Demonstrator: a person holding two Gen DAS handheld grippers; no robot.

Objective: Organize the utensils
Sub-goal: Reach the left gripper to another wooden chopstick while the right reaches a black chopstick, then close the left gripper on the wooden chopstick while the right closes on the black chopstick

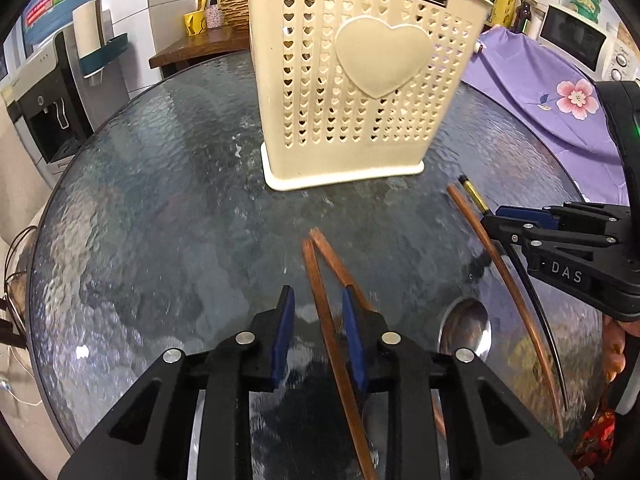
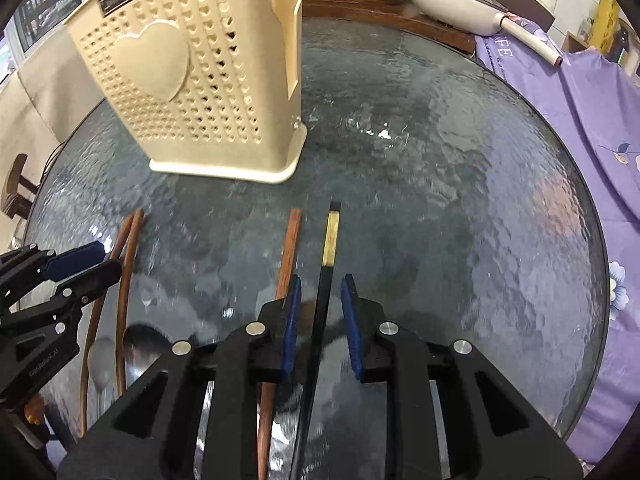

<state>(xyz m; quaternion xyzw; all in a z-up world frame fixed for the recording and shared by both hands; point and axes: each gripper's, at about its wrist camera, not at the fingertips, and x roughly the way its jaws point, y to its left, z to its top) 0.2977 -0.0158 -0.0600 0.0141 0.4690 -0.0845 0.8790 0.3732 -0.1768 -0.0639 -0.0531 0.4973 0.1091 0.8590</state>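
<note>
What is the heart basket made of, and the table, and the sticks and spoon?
The heart basket looks like cream plastic: smooth, moulded, with punched heart holes. The table looks like rippled glass, shiny with wavy reflections. The brown chopsticks look like wood, reddish and matte. The black chopstick has a gold band; its material is unclear. The spoon looks like polished metal, mirror-bright.

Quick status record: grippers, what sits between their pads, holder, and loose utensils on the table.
left gripper: open, straddling a brown chopstick; a second brown chopstick crosses under its right pad
right gripper: open, black chopstick with gold band between the pads, not pinched
holder: cream, upright on the glass table, beyond both grippers
other loose utensils: third brown chopstick beside the black one; spoon near the table's front
</note>
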